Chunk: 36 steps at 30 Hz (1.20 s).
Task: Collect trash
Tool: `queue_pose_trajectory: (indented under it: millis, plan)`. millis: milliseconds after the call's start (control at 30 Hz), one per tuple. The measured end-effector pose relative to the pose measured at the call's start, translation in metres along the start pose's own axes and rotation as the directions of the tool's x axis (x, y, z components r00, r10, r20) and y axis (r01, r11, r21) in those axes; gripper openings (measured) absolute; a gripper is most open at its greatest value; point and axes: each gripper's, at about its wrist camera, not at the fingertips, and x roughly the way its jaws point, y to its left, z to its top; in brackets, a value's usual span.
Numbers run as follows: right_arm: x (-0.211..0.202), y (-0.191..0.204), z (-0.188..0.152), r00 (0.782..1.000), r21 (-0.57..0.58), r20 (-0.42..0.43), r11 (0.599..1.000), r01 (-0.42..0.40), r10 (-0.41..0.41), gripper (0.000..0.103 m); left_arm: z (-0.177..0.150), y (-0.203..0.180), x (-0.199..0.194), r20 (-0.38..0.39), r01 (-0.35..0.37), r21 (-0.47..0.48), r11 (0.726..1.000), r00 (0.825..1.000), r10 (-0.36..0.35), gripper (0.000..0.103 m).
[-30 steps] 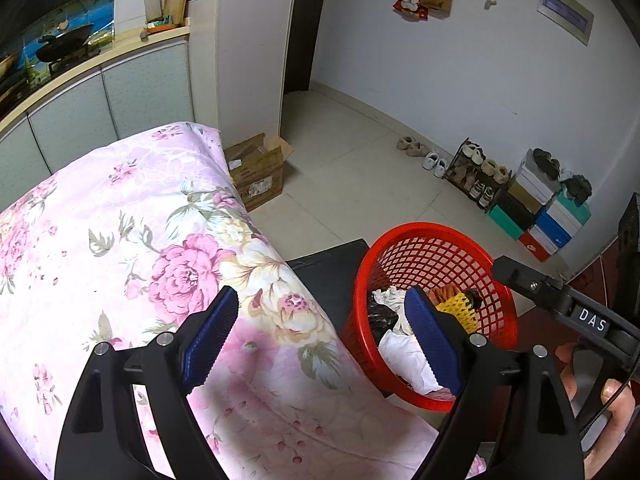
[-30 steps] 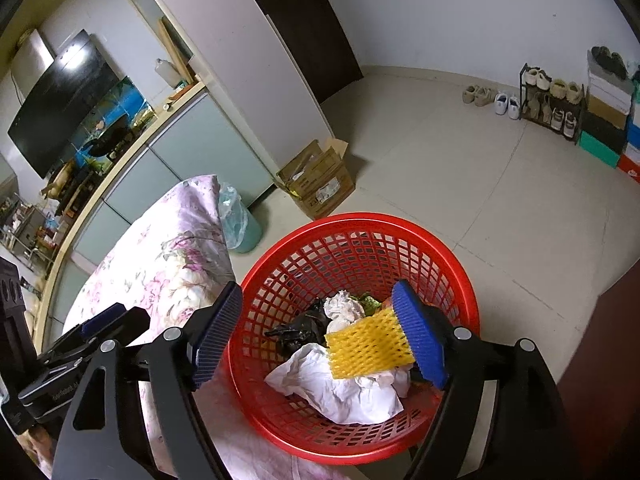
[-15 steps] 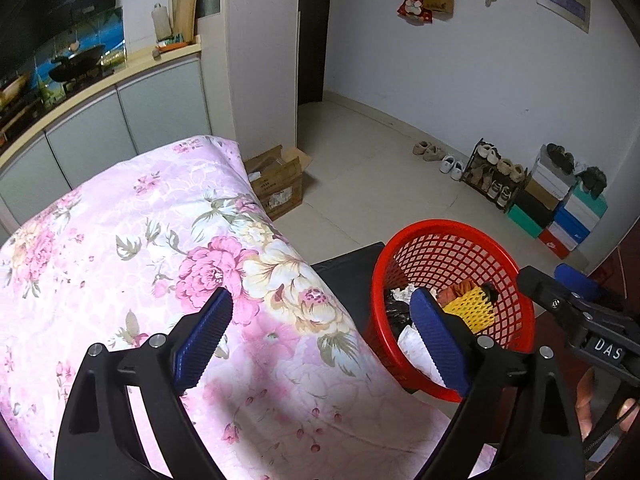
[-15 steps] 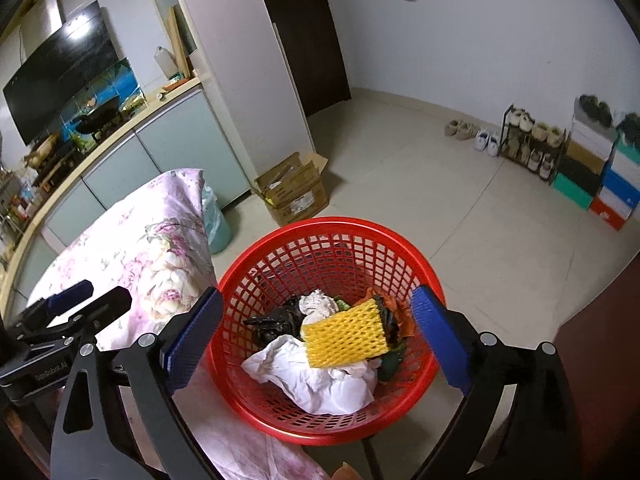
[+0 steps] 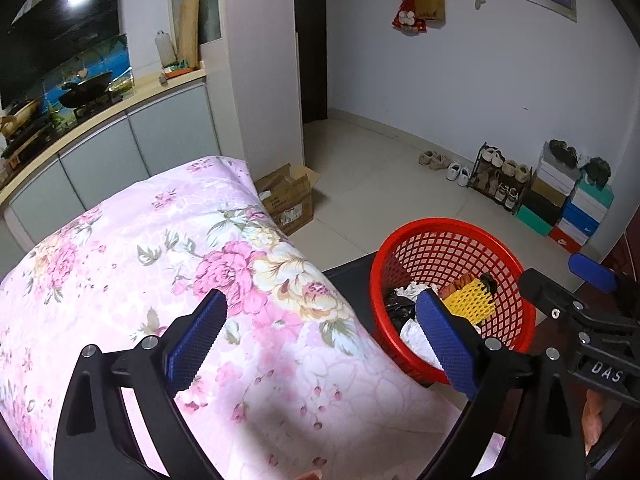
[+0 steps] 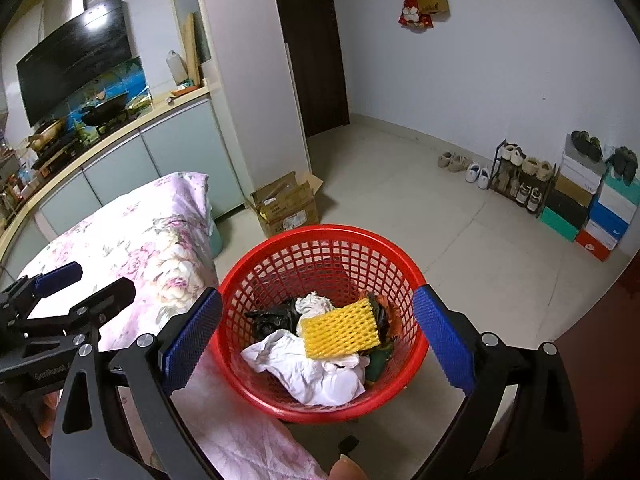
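A red mesh basket (image 6: pixel 320 230) holds trash: a yellow foam net (image 6: pixel 340 330) on top, crumpled white paper (image 6: pixel 312 372) and a black bag (image 6: pixel 272 316). My right gripper (image 6: pixel 318 300) hovers above the basket, open, with nothing between its fingers. My left gripper (image 5: pixel 320 304) hangs over the pink floral cloth (image 5: pixel 160 260), left of the basket (image 5: pixel 440 222). Its jaws are opening and hold nothing. The yellow net (image 5: pixel 470 300) shows just past its right finger. The right gripper's fingers (image 5: pixel 592 268) reach in from the right edge.
An open cardboard box (image 6: pixel 286 204) stands on the tiled floor beyond the basket. A shoe rack (image 6: pixel 520 184) and stacked shoe boxes (image 6: pixel 592 208) line the right wall. Kitchen cabinets (image 5: pixel 100 148) run along the left. A teal bin (image 6: pixel 216 236) stands beside the cloth-covered table.
Both grippers pulled back and up from the basket and their jaws widened. The yellow net, earlier against the right gripper's right pad, now lies loose in the basket.
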Motion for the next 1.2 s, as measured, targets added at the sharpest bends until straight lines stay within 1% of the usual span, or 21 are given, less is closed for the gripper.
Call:
queue_pose_trajectory:
  millis: [133,200,400,633,733,867,1033,1200]
  plan:
    - [-0.01,0.008,-0.004,0.999,-0.026,0.034,1.0,-0.017,0.018,0.093,-0.007,0.007,-0.01,0.016,-0.011,-0.026,1.0,1.0,0.012,0.092]
    - [-0.017,0.012,-0.006,0.998,-0.039,0.054,0.999,-0.037,0.039,0.093,-0.009,0.009,-0.015,0.027,-0.018,-0.035,0.999,0.999,0.019,0.092]
    - [-0.035,0.025,-0.012,0.989,-0.083,0.113,0.993,-0.085,0.094,0.093,-0.018,0.011,-0.037,0.096,-0.08,-0.046,0.996,0.992,0.084,0.092]
    - [-0.056,0.039,-0.021,0.979,-0.135,0.169,0.987,-0.091,0.113,0.096,-0.03,0.015,-0.058,0.129,-0.095,-0.101,0.99,0.986,0.108,0.092]
    - [-0.063,0.043,-0.026,0.976,-0.148,0.174,0.984,-0.104,0.129,0.096,-0.036,0.015,-0.065,0.142,-0.101,-0.118,0.988,0.983,0.117,0.092]
    - [-0.071,0.045,-0.03,0.972,-0.149,0.18,0.981,-0.121,0.148,0.096,-0.043,0.011,-0.073,0.155,-0.119,-0.117,0.986,0.978,0.137,0.092]
    - [-0.077,0.045,-0.034,0.971,-0.141,0.18,0.981,-0.131,0.156,0.096,-0.05,0.01,-0.083,0.175,-0.136,-0.126,0.983,0.972,0.157,0.094]
    - [-0.082,0.045,-0.036,0.969,-0.144,0.183,0.979,-0.143,0.168,0.096,-0.055,0.01,-0.088,0.178,-0.151,-0.132,0.98,0.969,0.173,0.096]
